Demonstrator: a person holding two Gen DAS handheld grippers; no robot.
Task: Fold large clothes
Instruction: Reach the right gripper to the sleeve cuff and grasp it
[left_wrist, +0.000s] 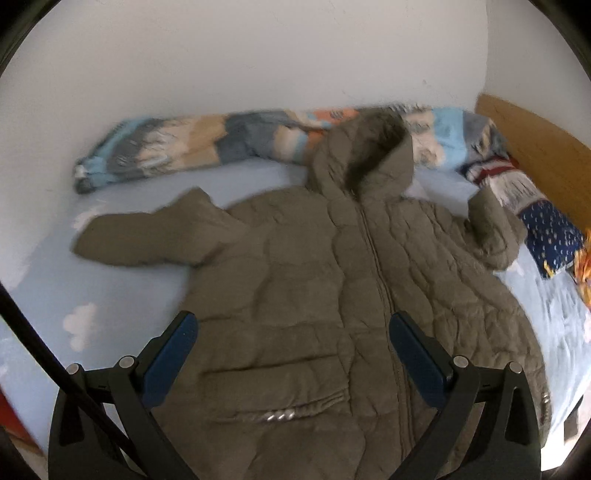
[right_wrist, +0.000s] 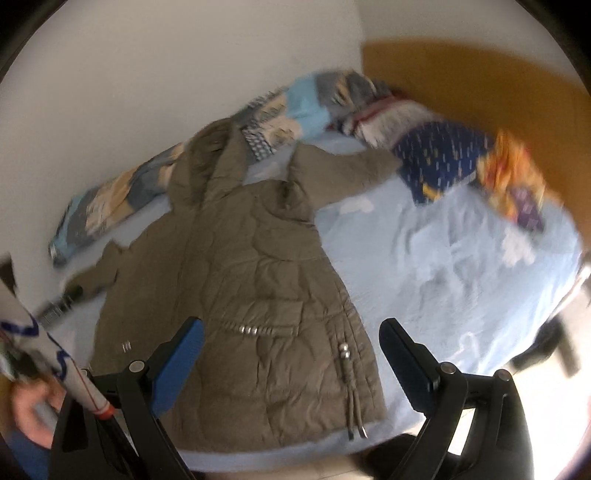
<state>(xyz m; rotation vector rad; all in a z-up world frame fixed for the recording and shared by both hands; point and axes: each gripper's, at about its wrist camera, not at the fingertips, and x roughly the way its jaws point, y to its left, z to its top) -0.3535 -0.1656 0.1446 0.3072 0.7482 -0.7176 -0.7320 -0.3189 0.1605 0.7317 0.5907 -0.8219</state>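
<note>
We judge the folding has not begun. The jacket (left_wrist: 332, 288) lies spread on the bed (left_wrist: 122, 295), front up and zipped, with its hood (left_wrist: 365, 155) propped against the rolled blanket (left_wrist: 207, 144) along the wall. No fold is visible: the hem is flat near us, the body is full width, and both sleeves are out to the sides. The sleeve (left_wrist: 147, 236) on our left reaches out across the sheet; the other sleeve (right_wrist: 343, 166) bends up toward the pillows (right_wrist: 443, 155). What remains, as we see it, is everything: sleeves in, sides over, then the body doubled up.

Our left gripper (left_wrist: 293, 354) hovers over the lower front of the jacket with its jaws spread wide and nothing between them. Our right gripper (right_wrist: 291, 362) hangs above the hem corner and its drawcord (right_wrist: 349, 391), likewise released and empty.

The jacket is olive-brown, quilted and puffy, with stitched channels that wrinkle softly; we expect it to spring back against a crease. The hood's rim looks fur-trimmed, though blur makes that uncertain. Small metal snaps glint on the pocket flap (right_wrist: 255, 325). The sheet is pale blue with white cloud shapes, lightly rumpled.
</note>
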